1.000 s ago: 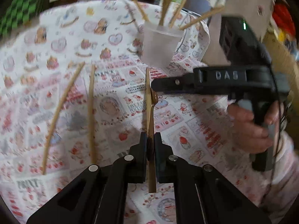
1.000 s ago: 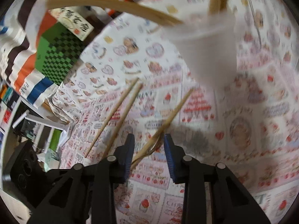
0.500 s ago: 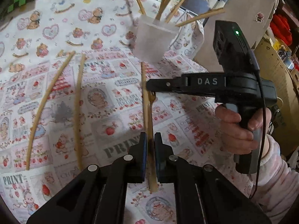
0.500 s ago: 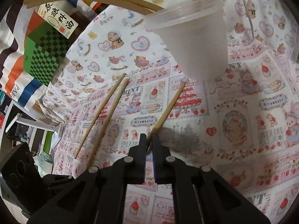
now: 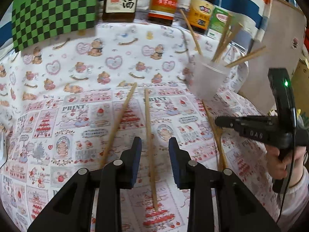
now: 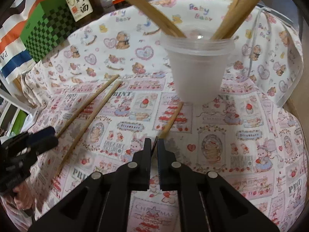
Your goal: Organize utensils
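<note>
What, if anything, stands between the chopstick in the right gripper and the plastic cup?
Nothing visible: only bare tablecloth lies between the chopstick and the cup, whose mouth holds leaning chopsticks at both sides.

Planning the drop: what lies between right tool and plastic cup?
Only the chopstick the right tool grips, over tablecloth, reaching toward the plastic cup; right wrist view.

Bottles (image 5: pixel 162 0) at the far edge are cut off at the top of both views. The cup (image 5: pixel 208 79) is blurred. The right gripper (image 6: pixel 154 145) hides the near end of one chopstick (image 6: pixel 171 119).
</note>
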{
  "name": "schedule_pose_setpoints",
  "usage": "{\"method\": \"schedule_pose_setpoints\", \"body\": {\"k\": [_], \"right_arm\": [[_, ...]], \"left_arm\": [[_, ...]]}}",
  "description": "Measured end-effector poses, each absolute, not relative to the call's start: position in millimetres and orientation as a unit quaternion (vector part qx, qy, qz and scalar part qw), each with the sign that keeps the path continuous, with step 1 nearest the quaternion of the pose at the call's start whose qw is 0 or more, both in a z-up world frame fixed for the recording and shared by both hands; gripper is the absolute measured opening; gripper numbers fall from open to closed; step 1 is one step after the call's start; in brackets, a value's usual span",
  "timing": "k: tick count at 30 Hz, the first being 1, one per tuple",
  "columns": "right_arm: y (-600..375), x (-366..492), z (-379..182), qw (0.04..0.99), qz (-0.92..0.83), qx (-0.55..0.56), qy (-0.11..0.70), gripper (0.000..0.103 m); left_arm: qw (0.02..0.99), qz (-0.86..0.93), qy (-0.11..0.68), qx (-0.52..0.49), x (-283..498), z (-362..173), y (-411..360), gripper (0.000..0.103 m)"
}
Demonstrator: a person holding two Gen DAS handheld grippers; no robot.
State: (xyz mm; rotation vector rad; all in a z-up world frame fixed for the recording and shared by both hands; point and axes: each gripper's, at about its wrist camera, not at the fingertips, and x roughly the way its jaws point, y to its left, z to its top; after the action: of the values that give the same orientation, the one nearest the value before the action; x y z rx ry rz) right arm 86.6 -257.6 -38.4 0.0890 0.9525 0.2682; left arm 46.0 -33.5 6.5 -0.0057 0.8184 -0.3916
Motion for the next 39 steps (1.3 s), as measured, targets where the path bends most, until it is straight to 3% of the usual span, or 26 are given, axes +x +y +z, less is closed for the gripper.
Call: {"method": "schedule_pose_setpoints", "body": {"k": [9, 14, 19, 24, 29, 30, 31, 32, 35, 39], "right_arm": [[-253.4, 91.8, -46.5, 0.872, 0.128, 0.045, 0.471, 0.01], [-261.9, 89.9, -40.9, 0.876, 0.129, 0.086, 0.457, 0.002], [-269.7, 75.4, -12.5, 0.907, 0.142, 0.093, 0.385, 0.002], [-271.7, 56.8, 11.4, 0.942, 0.133, 0.088, 0.296, 0.002], [-272.4, 39.1, 29.9, 0.967, 0.112, 0.073, 0.215, 0.002], [-272.1, 36.1, 32.7, 0.97, 0.111, 0.073, 0.203, 0.002], [-273.3, 34.5, 34.2, 0.971, 0.112, 0.074, 0.196, 0.002], [-274.0, 32.8, 34.6, 0.972, 0.113, 0.075, 0.192, 0.002], [-276.6, 26.7, 37.2, 0.975, 0.11, 0.08, 0.175, 0.002], [-282.0, 15.8, 43.4, 0.981, 0.1, 0.091, 0.142, 0.002]], "left_arm": [[0.902, -0.179, 0.392, 0.006, 49.4, 2.9, -39.9, 0.031], [0.905, -0.163, 0.393, -0.005, 52.9, 3.0, -31.0, 0.031], [0.899, -0.161, 0.407, -0.015, 59.1, -0.2, -22.8, 0.033], [0.882, -0.17, 0.435, 0.061, 56.2, -12.3, -44.0, 0.04], [0.859, -0.166, 0.478, 0.083, 57.6, -30.4, -54.8, 0.041], [0.859, -0.162, 0.477, 0.091, 56.5, -31.2, -55.8, 0.034], [0.861, -0.162, 0.474, 0.095, 55.0, -30.8, -56.7, 0.017], [0.859, -0.164, 0.475, 0.093, 54.2, -30.6, -56.6, 0.006], [0.861, -0.162, 0.477, 0.071, 53.7, -27.7, -51.4, 0.004], [0.899, -0.162, 0.406, 0.036, 43.2, 1.5, -39.4, 0.004]]}}
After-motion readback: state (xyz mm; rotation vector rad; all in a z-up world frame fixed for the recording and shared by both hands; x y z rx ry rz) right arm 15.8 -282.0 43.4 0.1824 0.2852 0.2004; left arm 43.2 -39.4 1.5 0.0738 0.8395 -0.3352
